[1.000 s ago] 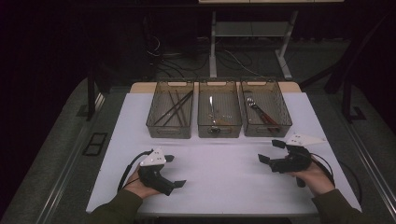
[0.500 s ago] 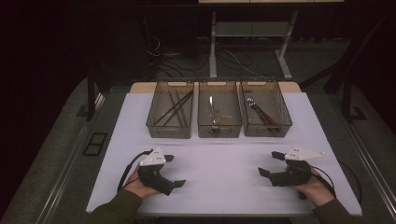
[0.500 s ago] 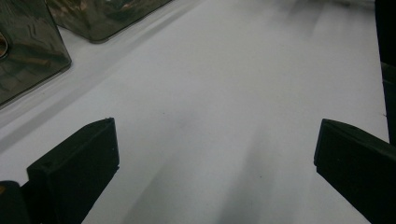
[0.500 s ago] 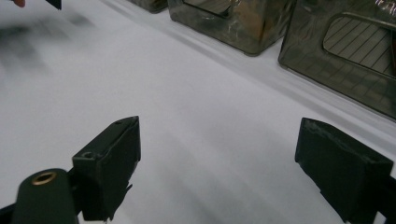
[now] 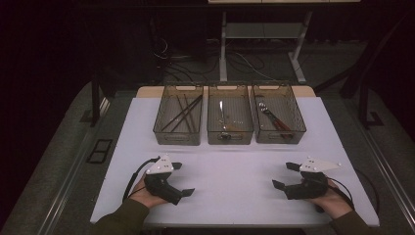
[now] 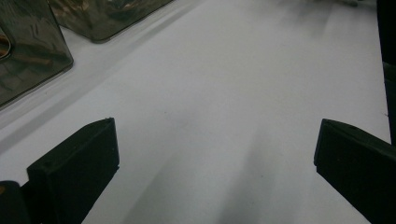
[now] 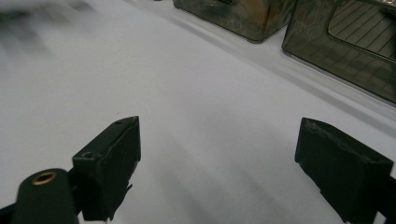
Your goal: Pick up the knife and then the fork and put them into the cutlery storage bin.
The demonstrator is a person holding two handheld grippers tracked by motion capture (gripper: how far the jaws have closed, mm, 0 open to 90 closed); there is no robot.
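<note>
Both hand-held grippers rest low over the white table [image 5: 230, 161] near its front edge, each in a person's hand. My left gripper [image 5: 182, 179] is at the front left, jaws wide apart and pointing right, with nothing between them. In the left gripper view, the left gripper [image 6: 215, 135] has bare tabletop in its gap. My right gripper [image 5: 286, 176] is at the front right, pointing left, also open and empty. The right gripper view shows the right gripper [image 7: 218, 128] spread over plain white surface.
Three smoky clear bins stand in a row at the back of the table: the left bin [image 5: 178, 115] holds dark sticks, the middle bin [image 5: 230, 117] a metal utensil, the right bin [image 5: 278, 115] metal utensils with a reddish handle. Cables trail from both grippers.
The right gripper has come toward the table's front edge and a little lower, most of it in the first half second. The left gripper has stayed put. Both jaws are unchanged.
</note>
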